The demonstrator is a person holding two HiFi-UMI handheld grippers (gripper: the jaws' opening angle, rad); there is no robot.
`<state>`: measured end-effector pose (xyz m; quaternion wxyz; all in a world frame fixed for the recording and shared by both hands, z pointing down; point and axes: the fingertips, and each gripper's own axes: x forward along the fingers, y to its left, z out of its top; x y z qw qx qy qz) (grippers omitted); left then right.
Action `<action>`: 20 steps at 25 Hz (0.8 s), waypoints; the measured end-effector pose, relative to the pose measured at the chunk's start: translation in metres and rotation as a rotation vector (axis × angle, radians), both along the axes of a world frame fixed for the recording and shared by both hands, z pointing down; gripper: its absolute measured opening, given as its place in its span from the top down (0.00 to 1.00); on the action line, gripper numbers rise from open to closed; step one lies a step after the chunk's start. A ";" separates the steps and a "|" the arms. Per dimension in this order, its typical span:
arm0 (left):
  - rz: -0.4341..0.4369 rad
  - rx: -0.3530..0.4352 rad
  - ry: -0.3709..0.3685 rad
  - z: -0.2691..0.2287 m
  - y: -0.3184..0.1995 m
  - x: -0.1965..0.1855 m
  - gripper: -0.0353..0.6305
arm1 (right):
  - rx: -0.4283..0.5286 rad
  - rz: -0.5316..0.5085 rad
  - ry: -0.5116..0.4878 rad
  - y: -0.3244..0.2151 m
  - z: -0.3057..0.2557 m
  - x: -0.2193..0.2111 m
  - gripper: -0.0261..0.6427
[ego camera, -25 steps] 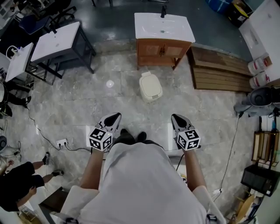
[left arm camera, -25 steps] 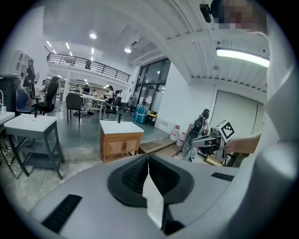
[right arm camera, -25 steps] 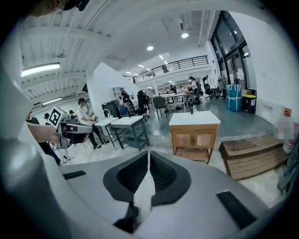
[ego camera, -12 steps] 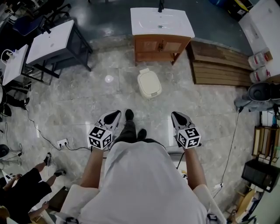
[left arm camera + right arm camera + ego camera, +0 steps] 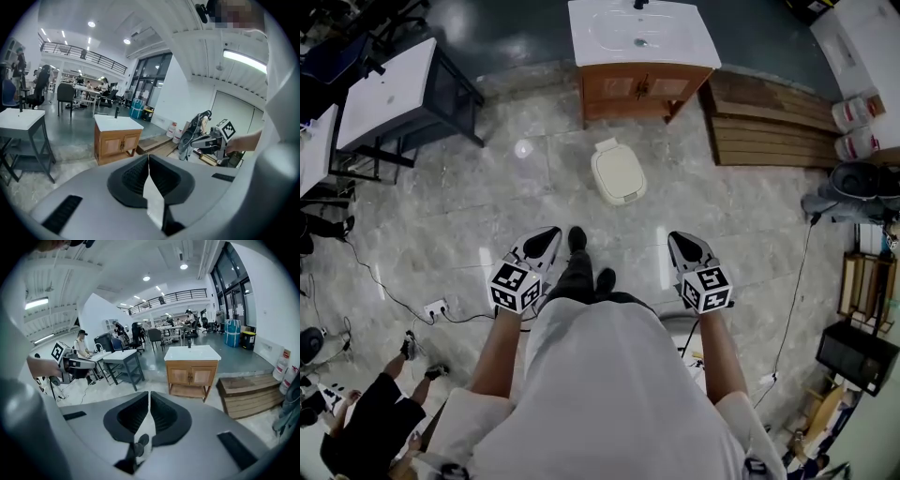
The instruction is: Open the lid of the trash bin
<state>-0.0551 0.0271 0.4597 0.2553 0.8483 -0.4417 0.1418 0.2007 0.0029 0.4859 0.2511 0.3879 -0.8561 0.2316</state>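
Standing on the pale stone floor [image 5: 469, 216] just in front of the wooden vanity cabinet [image 5: 639, 89], the cream trash bin [image 5: 602, 187] had its lid [image 5: 620, 173] down, so the opening looked not yet begun; the left tongs [image 5: 546, 239] and right tongs [image 5: 682, 246] hung well back from the cabinet, beyond the bin, either side of the person's shoes [image 5: 586, 262]; each pair was closed tip to tip with nothing between, as both gripper views showed; the bin looked like light, stiff, smooth plastic, so it would probably slide or tip under a careless pull; the lid's overhanging lip seemed the best hold, lifted gently; which edge carried the hinge could not be told, though a small tab faced the cabinet.
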 end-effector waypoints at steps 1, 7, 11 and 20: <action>0.008 -0.003 0.002 0.002 -0.008 -0.002 0.91 | -0.002 0.000 0.005 -0.007 0.001 -0.003 0.91; 0.083 -0.028 -0.002 0.020 -0.052 -0.012 0.91 | -0.012 0.003 0.029 -0.044 0.008 -0.024 0.91; 0.122 -0.055 0.013 0.032 -0.076 -0.021 0.91 | -0.034 0.021 0.057 -0.065 0.015 -0.035 0.91; 0.190 -0.108 0.044 0.060 -0.104 -0.034 0.91 | -0.089 0.024 0.111 -0.090 0.032 -0.064 0.91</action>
